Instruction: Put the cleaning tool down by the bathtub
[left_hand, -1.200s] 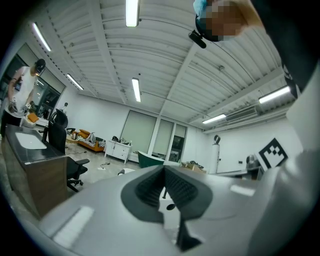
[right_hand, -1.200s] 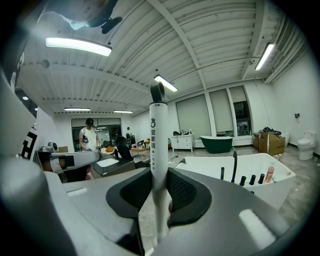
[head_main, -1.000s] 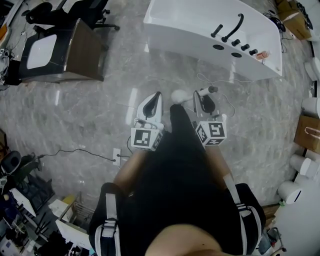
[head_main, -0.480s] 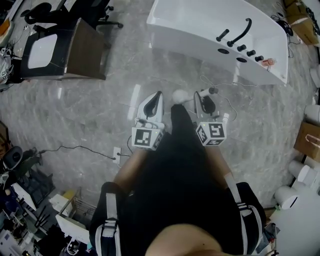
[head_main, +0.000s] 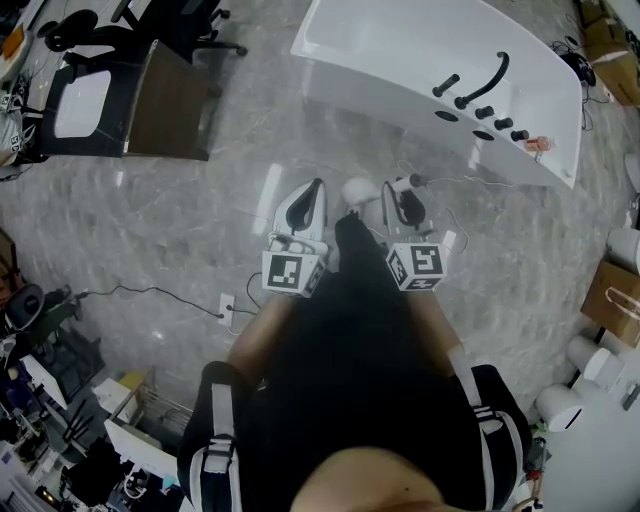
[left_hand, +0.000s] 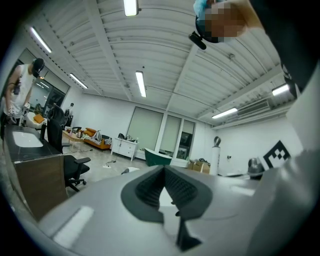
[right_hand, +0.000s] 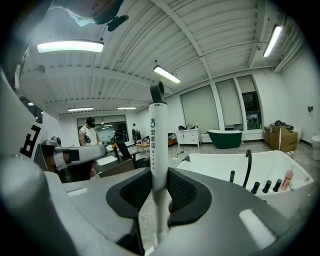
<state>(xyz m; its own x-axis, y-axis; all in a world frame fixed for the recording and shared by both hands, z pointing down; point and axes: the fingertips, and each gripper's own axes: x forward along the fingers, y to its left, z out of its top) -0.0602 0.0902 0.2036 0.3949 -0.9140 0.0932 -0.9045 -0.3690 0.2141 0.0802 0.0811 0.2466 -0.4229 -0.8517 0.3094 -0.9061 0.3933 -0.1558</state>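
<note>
The cleaning tool (right_hand: 158, 145) is a slim white handle with a dark knob at one end. It stands crosswise between the ribbed pads of my right gripper (right_hand: 159, 172), which is shut on it. In the head view the tool's round white head (head_main: 357, 190) shows left of the right gripper (head_main: 400, 197), above the grey marble floor. The white bathtub (head_main: 400, 60) lies just ahead and to the right, and shows again as the bathtub (right_hand: 220, 167) with black taps. My left gripper (head_main: 315, 188) is level beside the right one. The left gripper (left_hand: 164, 169) has its pads together on nothing.
A dark cabinet (head_main: 170, 100) with a white basin stands at the left, with office chairs behind it. A cable and a floor socket (head_main: 228, 308) lie at the lower left. A cardboard box (head_main: 612, 292) and white round fixtures (head_main: 590, 350) line the right edge. A person (right_hand: 90, 132) stands far off.
The bathtub has drawn nearer in the head view as the person moved towards it. Both grippers travelled along together, and the right one's grip on the tool is unchanged.
</note>
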